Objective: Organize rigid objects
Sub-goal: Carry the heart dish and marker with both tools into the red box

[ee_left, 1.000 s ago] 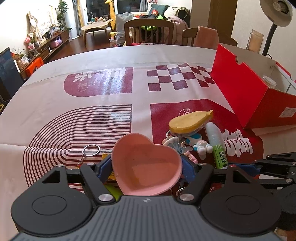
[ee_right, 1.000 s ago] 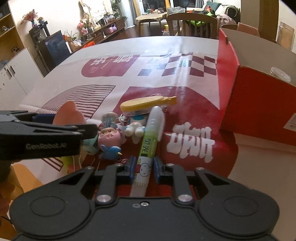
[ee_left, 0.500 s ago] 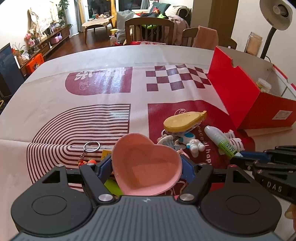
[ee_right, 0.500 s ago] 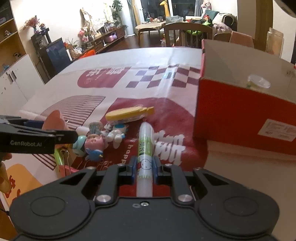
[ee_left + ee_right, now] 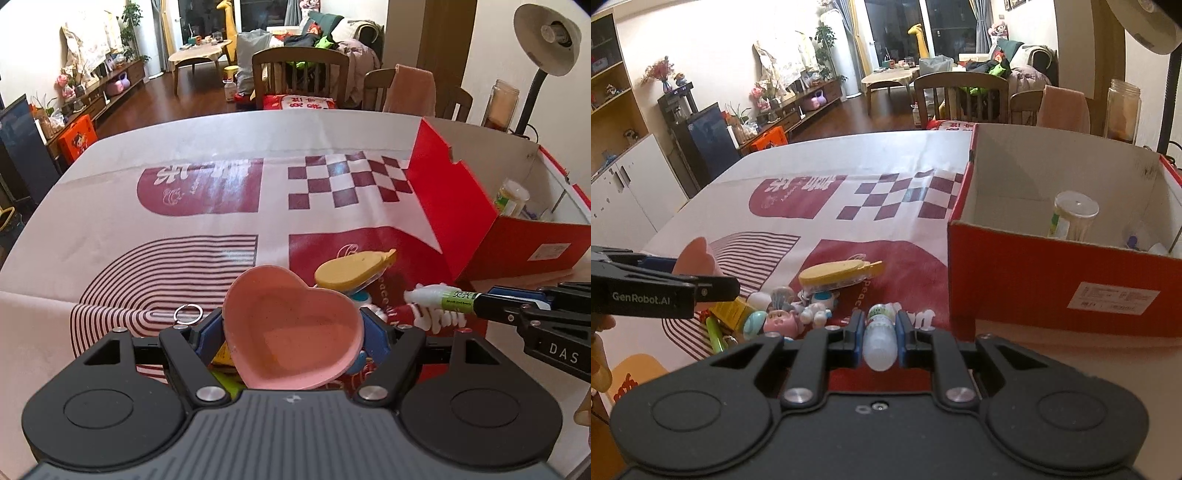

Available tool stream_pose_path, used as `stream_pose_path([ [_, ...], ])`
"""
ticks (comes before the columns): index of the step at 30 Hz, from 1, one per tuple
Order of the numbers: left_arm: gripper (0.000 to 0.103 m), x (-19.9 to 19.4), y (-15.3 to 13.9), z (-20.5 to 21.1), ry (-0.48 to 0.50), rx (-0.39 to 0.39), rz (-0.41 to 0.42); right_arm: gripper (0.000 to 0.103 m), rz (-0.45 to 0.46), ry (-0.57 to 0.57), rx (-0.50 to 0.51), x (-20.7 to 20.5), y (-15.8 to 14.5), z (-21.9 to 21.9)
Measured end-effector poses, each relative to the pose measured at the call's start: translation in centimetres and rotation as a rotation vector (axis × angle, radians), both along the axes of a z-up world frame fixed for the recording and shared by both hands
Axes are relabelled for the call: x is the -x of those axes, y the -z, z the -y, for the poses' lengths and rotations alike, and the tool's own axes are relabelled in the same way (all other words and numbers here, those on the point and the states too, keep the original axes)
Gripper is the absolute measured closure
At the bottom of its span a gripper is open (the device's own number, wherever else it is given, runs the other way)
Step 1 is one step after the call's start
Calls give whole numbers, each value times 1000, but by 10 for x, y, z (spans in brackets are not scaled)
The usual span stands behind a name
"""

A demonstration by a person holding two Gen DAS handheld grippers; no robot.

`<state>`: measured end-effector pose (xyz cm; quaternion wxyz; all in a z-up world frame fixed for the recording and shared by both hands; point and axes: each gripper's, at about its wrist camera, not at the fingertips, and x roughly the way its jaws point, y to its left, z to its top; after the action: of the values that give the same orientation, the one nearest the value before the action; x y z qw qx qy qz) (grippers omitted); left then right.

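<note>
While left tongs (image 5: 293,328) clamp pink heart dish (image 5: 291,328), right tongs (image 5: 880,330) grip glue tube (image 5: 880,341) near red box (image 5: 1060,280).

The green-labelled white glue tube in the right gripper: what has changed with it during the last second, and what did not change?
The right gripper lifted the green-labelled white glue tube off the toy pile and carried it toward the red cardboard box. The left gripper also rose with the pink heart-shaped dish. Both grips stayed shut; the yellow flat case stayed put.

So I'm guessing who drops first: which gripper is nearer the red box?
Right. The right gripper, holding the glue bottle, sits just before the red box; the left gripper, holding the pink heart dish, is farther left.
</note>
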<state>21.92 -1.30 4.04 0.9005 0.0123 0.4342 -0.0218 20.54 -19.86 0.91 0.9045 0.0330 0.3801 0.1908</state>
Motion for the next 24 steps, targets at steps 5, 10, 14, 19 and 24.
stream_pose_path([
  [5, 27, -3, -11, 13, 21, -6, 12, 86, 14, 0, -29, -2, -8, 7],
  [10, 27, -11, -26, 27, 41, 3, 31, 86, 48, 13, -54, -8, -24, 17],
  [14, 27, -20, -40, 42, 57, 8, 49, 86, 90, 46, -68, -16, -42, 31],
  [19, 27, -36, -51, 64, 78, -12, 65, 86, 124, 92, -84, -30, -57, 53],
  [24, 27, -52, -54, 84, 89, -6, 62, 86, 135, 137, -131, -45, -67, 81],
])
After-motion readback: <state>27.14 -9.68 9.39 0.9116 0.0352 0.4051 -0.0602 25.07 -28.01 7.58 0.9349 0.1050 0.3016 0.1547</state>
